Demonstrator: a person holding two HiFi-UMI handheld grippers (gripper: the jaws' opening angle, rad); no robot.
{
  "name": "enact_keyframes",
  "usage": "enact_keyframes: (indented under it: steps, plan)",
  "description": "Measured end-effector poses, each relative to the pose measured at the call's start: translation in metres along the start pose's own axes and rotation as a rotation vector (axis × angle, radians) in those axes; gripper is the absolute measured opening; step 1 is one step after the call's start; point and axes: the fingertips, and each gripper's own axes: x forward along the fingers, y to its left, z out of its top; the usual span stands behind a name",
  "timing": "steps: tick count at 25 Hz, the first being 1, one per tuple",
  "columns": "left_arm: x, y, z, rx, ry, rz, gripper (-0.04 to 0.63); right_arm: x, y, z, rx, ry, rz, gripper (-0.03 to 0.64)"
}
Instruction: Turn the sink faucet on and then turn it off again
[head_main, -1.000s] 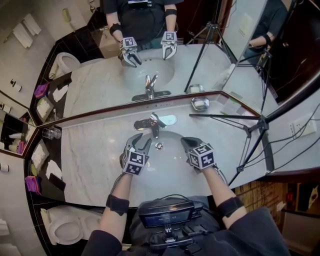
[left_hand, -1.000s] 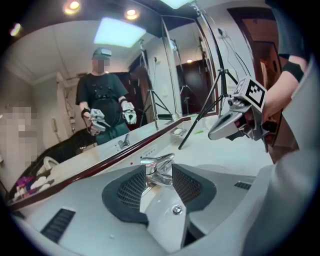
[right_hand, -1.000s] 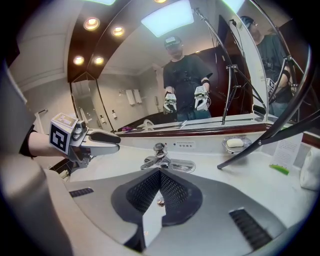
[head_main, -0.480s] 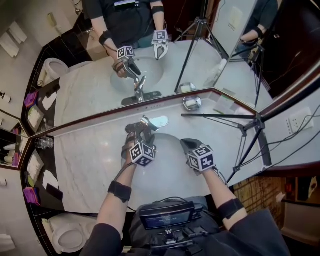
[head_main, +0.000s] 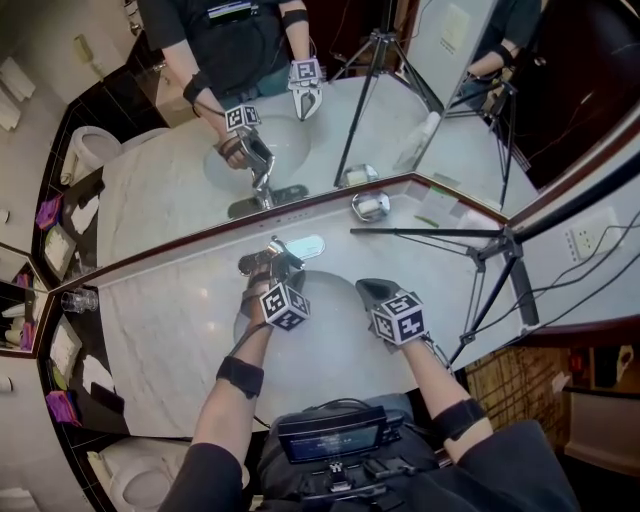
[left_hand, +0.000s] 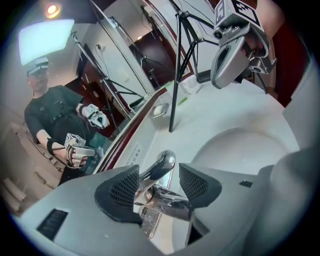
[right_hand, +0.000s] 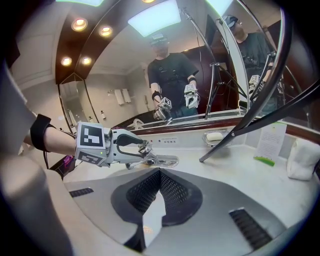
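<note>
Turn-on step in hand: left hand-held gripper (left_hand: 152, 182), its jaws just spread wider, straddles the faucet lever (left_hand: 162, 165) behind the basin (left_hand: 240, 145), not yet clamped. Next move, by my reading: close on the lever and lift. Right hand-held gripper (right_hand: 159, 192) hovers, jaws together, empty.

Left gripper (left_hand: 152, 186) reached faucet (left_hand: 162, 166) — jaws opening.

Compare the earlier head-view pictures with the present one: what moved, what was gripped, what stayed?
The left gripper moved forward from above the basin to the faucet handle. Its jaws have just been opening and now straddle it unclamped. The right gripper stayed shut over the basin.
</note>
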Motion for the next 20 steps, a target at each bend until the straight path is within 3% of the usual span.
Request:
enact_keyframes:
  steps: [9,20]
  plan:
    - [0.012,0.008,0.005,-0.037,0.013,0.006,0.252,-0.001,-0.006,-0.005,0.016,0.005,-0.007,0.023]
    - [0.005,0.018,0.01,-0.081,-0.031,0.031,0.207,0.004,-0.001,-0.005,0.02,0.001,0.003,0.023]
